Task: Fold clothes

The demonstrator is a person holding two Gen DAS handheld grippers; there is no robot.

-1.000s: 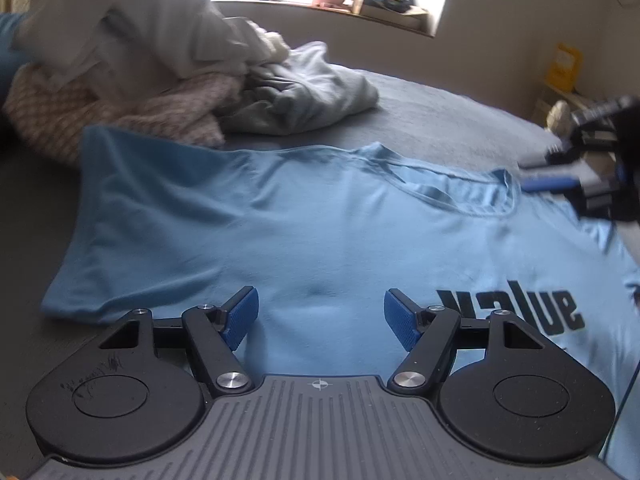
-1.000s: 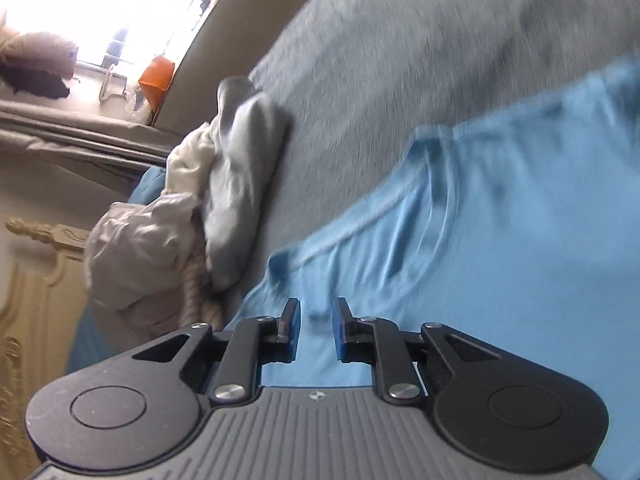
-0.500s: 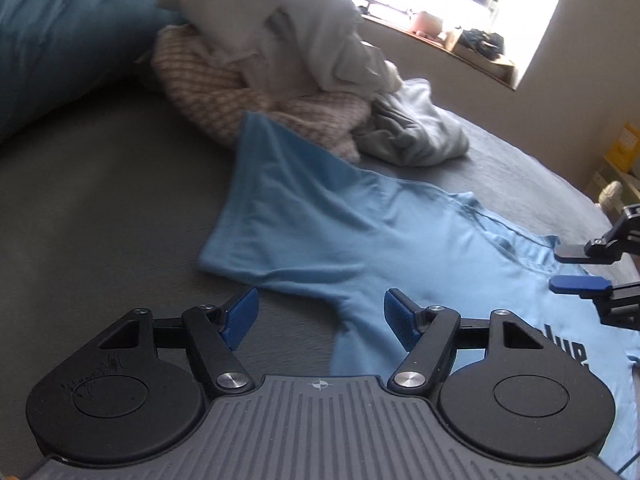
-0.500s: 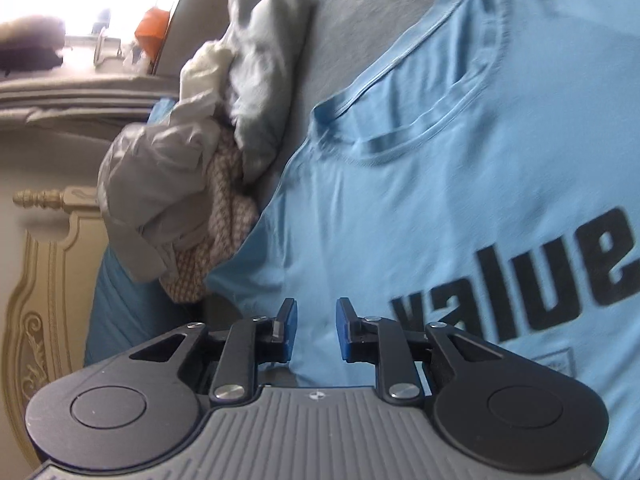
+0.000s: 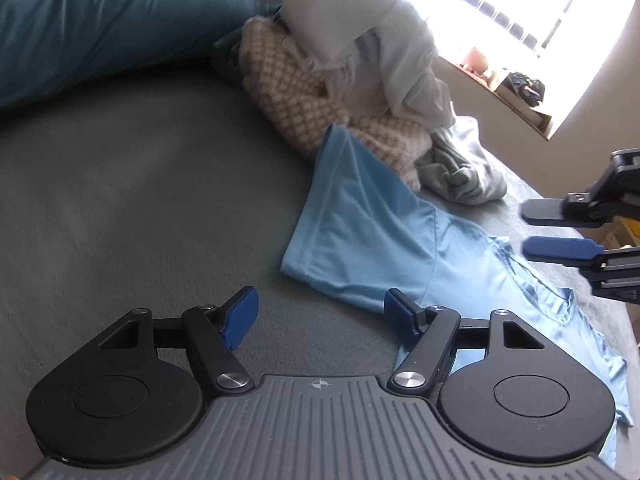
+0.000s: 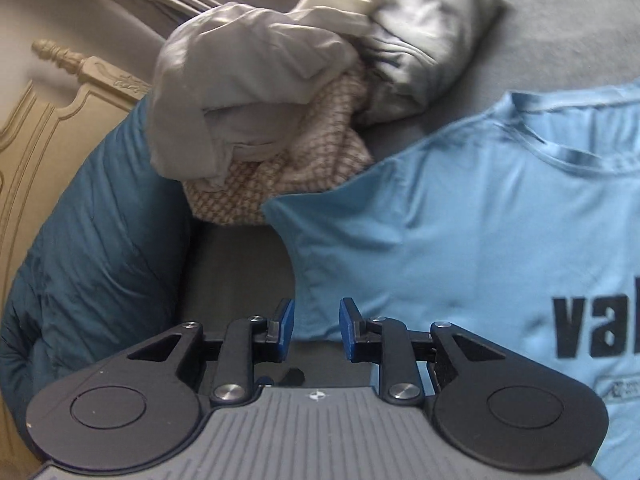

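Note:
A light blue T-shirt with black lettering lies flat on the grey bed; it also shows in the right wrist view. My left gripper is open and empty, just short of the sleeve hem. My right gripper is partly open and empty, over the sleeve's lower edge; it shows at the right of the left wrist view, held above the collar.
A pile of unfolded clothes, grey, white and checked, sits beyond the sleeve and shows in the right wrist view. A teal pillow and a carved headboard lie left. A bright window is behind.
Both grippers swung left, from over the shirt's chest and collar to its sleeve side. The right gripper's jaws opened a little wider. The shirt has not moved.

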